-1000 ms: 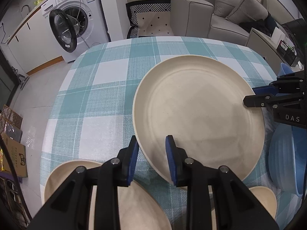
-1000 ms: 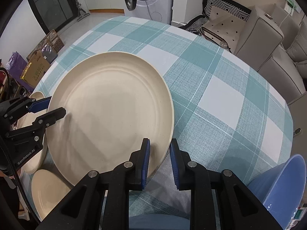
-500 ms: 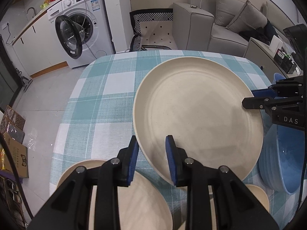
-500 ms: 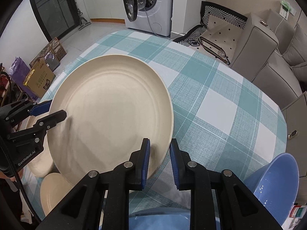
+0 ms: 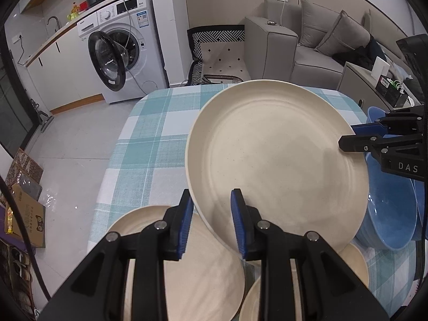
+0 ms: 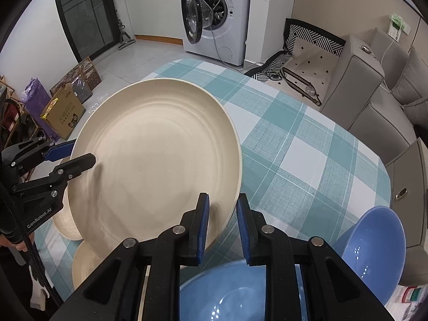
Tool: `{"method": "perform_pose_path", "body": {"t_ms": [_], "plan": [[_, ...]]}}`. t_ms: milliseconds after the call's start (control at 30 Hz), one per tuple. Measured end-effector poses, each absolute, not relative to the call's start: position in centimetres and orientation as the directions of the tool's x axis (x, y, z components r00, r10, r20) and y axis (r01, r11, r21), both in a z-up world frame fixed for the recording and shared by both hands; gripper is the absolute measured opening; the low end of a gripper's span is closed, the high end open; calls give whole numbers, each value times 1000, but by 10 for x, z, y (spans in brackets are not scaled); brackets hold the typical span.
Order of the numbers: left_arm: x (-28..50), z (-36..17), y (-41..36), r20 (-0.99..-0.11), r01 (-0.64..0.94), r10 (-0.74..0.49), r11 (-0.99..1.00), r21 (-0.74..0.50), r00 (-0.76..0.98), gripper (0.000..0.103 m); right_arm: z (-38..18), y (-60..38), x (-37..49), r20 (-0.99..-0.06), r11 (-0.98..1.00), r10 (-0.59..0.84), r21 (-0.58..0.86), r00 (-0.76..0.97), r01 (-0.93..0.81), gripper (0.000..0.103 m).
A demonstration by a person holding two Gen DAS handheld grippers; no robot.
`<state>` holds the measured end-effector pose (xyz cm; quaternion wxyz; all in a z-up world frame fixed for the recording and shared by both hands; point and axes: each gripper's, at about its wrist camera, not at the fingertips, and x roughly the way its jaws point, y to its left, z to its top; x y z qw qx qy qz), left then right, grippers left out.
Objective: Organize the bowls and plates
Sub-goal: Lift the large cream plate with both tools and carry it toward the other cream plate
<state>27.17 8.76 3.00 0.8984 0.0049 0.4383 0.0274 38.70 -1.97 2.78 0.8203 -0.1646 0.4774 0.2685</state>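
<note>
From the left wrist, the left gripper [image 5: 211, 208] is clamped on the near rim of the large cream plate [image 5: 278, 160], which has risen clear of the checked tablecloth [image 5: 149, 144] over the last second, above the smaller cream plates [image 5: 203, 270].

From the right wrist, the right gripper [image 6: 222, 216] pinches the opposite rim; the blue bowls [image 6: 374, 243] wait below. It's probably bound for a stack.

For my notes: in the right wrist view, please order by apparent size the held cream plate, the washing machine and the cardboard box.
1. Cream plate, nearest to the camera
2. Washing machine, far away
3. Cardboard box
</note>
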Motion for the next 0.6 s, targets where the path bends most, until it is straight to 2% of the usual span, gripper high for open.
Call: {"method": "perform_pose_path", "body": {"t_ms": [600], "plan": [[205,49,75,-739,-34,56,998,45,672,27,51,-35,315,-837,798,303,-40,457,-602,21]]}}
